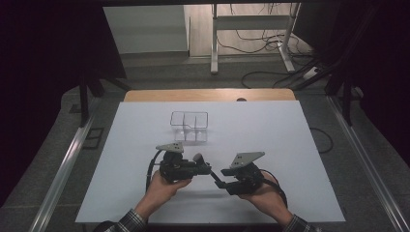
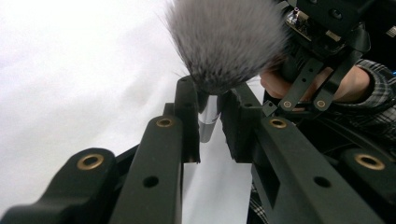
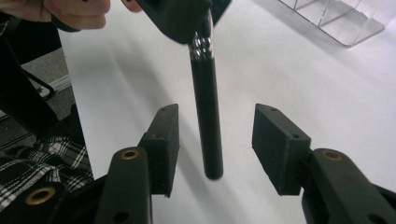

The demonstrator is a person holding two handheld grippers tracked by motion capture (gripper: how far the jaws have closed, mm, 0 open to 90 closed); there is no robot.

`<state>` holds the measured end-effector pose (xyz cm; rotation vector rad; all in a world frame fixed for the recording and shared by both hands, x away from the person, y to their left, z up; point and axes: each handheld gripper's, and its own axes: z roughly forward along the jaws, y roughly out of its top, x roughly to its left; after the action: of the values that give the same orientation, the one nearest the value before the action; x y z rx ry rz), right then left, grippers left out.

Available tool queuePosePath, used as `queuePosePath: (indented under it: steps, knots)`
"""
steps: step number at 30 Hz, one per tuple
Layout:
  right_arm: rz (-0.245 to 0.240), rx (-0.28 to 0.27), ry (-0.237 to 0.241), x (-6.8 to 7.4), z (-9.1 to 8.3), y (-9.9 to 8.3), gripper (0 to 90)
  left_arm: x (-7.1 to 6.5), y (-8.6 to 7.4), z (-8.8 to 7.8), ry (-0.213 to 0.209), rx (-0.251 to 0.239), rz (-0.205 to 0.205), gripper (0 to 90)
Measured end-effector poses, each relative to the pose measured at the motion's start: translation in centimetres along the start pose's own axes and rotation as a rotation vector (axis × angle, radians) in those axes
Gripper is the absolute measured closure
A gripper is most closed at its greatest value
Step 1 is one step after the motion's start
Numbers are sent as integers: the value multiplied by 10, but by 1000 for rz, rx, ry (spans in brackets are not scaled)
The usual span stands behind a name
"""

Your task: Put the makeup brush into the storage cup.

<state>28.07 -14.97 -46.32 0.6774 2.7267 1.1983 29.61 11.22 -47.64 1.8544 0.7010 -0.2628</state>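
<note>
Left claw [image 2: 212, 100] clenched on brush [image 2: 226, 42] ferrule; right claw [image 3: 212, 128] released around handle. Your single grip could pivot, dropping brush short of organizer [image 1: 189, 126].

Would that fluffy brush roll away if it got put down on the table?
Probably a bit: the brush has a smooth round handle. Its bristles look soft and floppy, which might slow it. It seems light; the left claw pinches it alone.

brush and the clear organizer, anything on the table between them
Nothing: in the high view the white table is bare between the brush, clamped in the left gripper, and the clear organizer beyond it.
</note>
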Motion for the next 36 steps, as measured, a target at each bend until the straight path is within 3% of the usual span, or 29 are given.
queuePosePath:
  steps: [18, 36]
  knots:
    - [45, 52, -22, -9, -10, -14, 378, 3, 4, -12, 71, -4, 33, 771]
    - [20, 64, -75, -14, -20, -27, 279, 9, 14, -26, 123, -10, 44, 771]
